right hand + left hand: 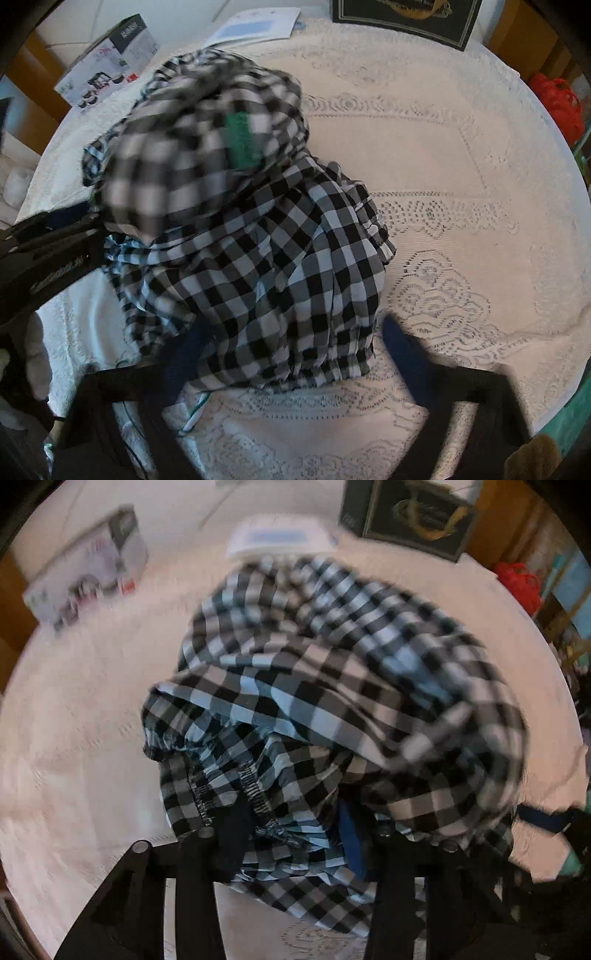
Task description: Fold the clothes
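A black-and-white checked garment [332,686] lies heaped on the lace tablecloth [74,720]. Its gathered elastic edge [221,786] faces my left gripper [290,842], whose jaws stand open with bunched cloth between the fingers. In the right wrist view the same garment [258,251] shows a green label [240,140] near its top. Its hem sits between the fingers of my right gripper [293,354]. Those jaws are open, and the right blue fingertip [399,343] stands clear of the cloth. The left gripper [48,251] shows at the left edge of that view, against the heap.
A printed carton [107,59] stands at the back left, a white booklet [258,26] at the back middle and a dark framed box [406,14] at the back right. A red object [557,103] sits beyond the table's right rim. Bare lace tablecloth [461,184] lies to the right of the heap.
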The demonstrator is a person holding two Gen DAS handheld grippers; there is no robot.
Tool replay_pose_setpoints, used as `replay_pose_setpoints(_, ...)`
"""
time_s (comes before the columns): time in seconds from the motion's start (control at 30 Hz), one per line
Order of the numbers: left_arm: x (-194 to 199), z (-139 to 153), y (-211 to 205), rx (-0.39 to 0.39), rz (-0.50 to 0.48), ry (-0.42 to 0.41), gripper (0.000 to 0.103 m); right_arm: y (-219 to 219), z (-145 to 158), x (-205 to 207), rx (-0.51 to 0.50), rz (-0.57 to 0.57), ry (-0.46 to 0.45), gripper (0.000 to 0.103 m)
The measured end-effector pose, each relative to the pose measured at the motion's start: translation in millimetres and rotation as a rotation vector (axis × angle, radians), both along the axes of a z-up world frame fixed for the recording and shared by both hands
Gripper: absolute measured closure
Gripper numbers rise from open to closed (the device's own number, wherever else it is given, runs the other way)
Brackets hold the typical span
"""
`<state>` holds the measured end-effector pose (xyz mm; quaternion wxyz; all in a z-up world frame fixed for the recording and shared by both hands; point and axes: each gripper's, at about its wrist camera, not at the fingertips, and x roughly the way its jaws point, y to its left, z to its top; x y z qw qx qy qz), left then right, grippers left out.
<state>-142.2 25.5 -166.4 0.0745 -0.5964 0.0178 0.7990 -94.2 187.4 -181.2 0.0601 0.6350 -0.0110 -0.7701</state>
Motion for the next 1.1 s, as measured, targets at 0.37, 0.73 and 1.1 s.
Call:
replay_pose_setpoints(0.37, 13, 73, -84, 0.013, 0.181, 0.145, 0.084, 45, 59, 6, 0.057, -0.090, 0.171, 0.074)
replay_pose_setpoints(0.73, 58, 88, -99, 0.168, 0.137, 0.154, 0.045, 71, 64, 30, -0.059, -0.146, 0.166, 0.022)
replay_pose_setpoints(1.1, 12, 33, -31, -0.029, -0.010, 0.093, 0.092, 6, -5, 20, -0.046, 0.012, 0.027, 0.012)
